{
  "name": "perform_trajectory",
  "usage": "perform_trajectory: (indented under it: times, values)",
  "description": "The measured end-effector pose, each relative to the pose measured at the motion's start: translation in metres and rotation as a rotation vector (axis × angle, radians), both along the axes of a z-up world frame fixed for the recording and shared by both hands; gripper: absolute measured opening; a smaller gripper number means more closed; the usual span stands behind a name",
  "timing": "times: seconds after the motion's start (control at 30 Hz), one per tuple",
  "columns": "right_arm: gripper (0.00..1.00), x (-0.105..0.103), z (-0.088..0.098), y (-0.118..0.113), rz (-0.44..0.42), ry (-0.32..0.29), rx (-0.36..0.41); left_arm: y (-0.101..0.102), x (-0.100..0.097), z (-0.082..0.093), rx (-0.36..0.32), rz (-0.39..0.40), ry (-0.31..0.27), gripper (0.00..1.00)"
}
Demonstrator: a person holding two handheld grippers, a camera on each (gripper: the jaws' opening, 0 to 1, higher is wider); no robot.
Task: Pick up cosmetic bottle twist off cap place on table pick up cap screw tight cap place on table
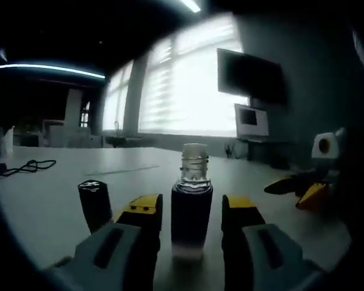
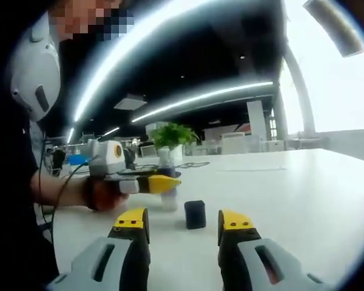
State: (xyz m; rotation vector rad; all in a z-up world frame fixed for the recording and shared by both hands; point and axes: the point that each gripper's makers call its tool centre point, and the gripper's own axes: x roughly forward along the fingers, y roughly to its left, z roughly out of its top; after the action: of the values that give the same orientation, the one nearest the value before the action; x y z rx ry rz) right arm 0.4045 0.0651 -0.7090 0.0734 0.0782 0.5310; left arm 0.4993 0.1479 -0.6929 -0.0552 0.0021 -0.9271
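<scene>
left gripper (image 1: 192,213) clamps the uncapped bottle (image 1: 192,209); right gripper (image 2: 183,223) wide near the cap (image 2: 195,214).

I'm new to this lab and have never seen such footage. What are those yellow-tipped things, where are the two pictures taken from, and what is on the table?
No robot arm here: a person holds a two-jaw tool in each hand, and a fisheye camera rides on each, looking forward along its jaws. In the left gripper view, the left gripper has its jaws on either side of a dark cosmetic bottle standing on the white table, its threaded neck bare. Whether they press it I cannot tell. The black cap stands beside it. The right gripper view looks across the table at the same scene: the right gripper is open, the cap just beyond its jaws. A cable lies farther back.
</scene>
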Motion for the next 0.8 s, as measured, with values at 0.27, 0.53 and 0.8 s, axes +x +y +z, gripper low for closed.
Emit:
perform_trajectory:
  times: [0.27, 0.53, 0.8]
  values:
    - [0.38, 0.0007, -0.0002, -0.0004, -0.005, 0.001, -0.002, -0.0045, 0.0003, -0.0013, -0.004, -0.013, 0.002, 0.2]
    - [0.37, 0.0015, 0.0004, -0.0015, -0.008, 0.001, 0.004, -0.0026, 0.0021, -0.0048, 0.027, -0.005, -0.002, 0.15]
    - [0.35, 0.0016, 0.0002, -0.002, -0.01, 0.0, 0.003, -0.0043, 0.0015, -0.0044, 0.035, -0.019, 0.003, 0.15]
